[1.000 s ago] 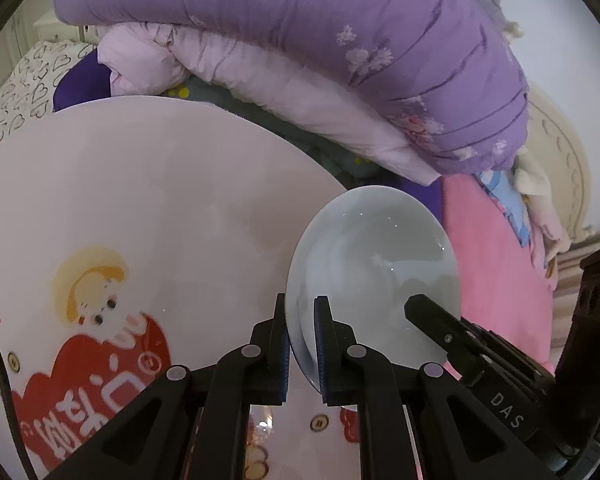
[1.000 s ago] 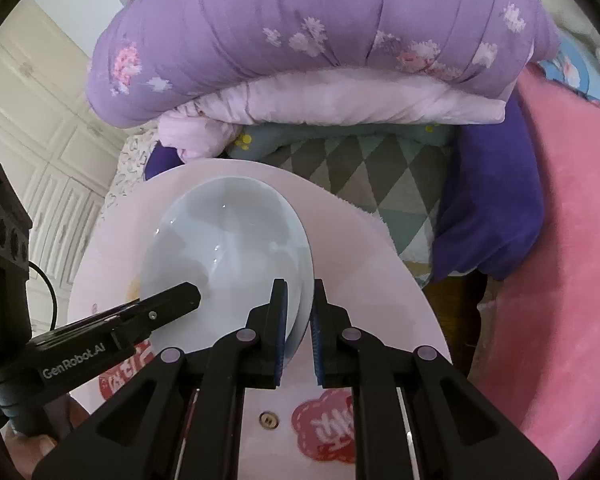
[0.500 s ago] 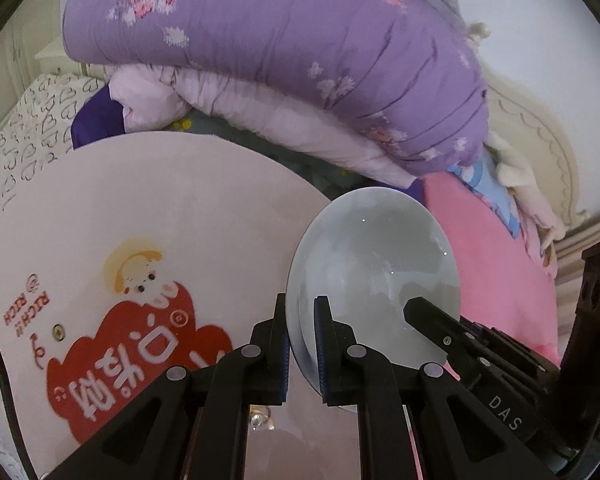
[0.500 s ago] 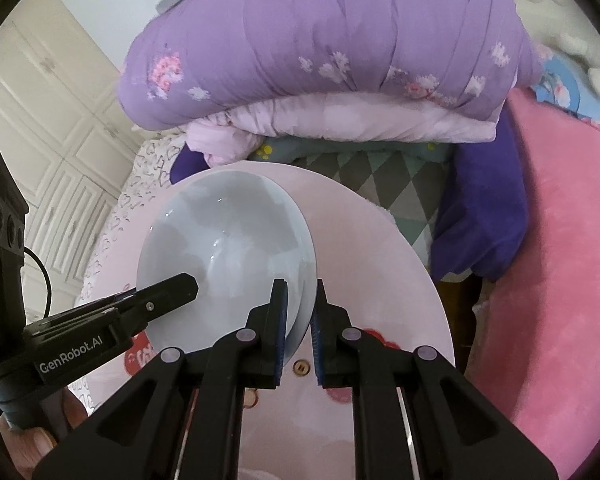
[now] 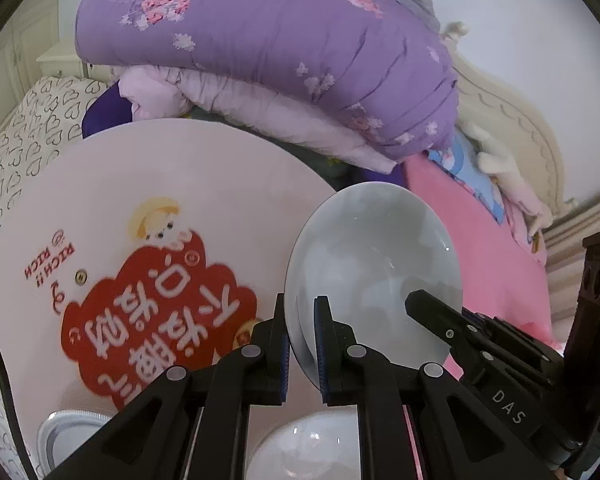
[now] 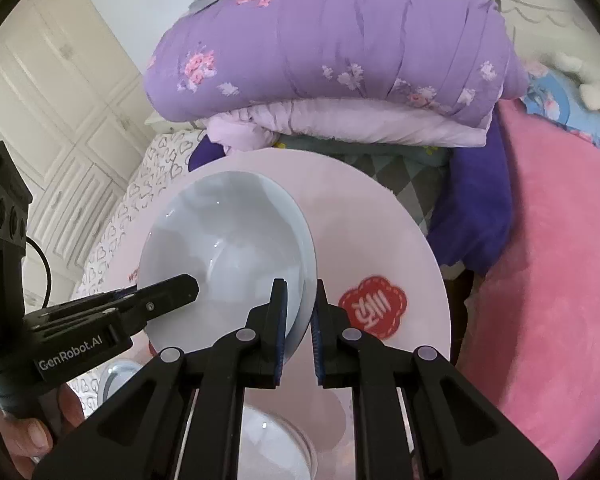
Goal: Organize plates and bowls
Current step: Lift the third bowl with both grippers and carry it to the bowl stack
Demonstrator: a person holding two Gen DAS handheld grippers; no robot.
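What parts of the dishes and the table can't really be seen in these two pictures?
- Bowl at the bottom of the left wrist view: mostly covered by the left gripper, cut off by the edge.
- Metal-rimmed dish, same view: only a corner shows.
- Held plate, right wrist view: its underside faces away; the right gripper hides its near rim.
- Red label on the pink table: blurred.

Cream panelled wardrobe doors (image 6: 60, 128), carved headboard (image 5: 540, 148), pale wall (image 5: 520, 12).
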